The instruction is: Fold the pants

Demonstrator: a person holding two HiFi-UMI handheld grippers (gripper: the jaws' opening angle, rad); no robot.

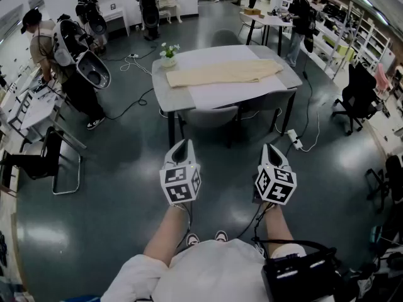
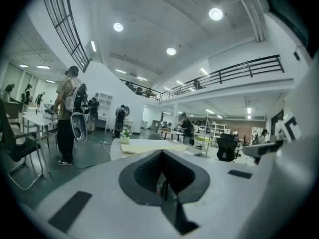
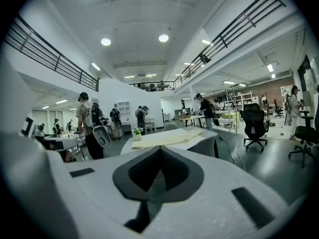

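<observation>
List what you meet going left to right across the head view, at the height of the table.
Person in a cap → potted flowers → beige pants → black office chair

Seemingly an open-plan lab: worktables [image 1: 269,19], office chairs [image 1: 359,94], shelving [image 1: 373,41], mezzanine railing [image 3: 55,59].

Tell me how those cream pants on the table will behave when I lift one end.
Probably floppy: the pants lie flat along the table, so they'd likely sag and drape. They look like thin cloth, so probably light, and may slide if pushed.
</observation>
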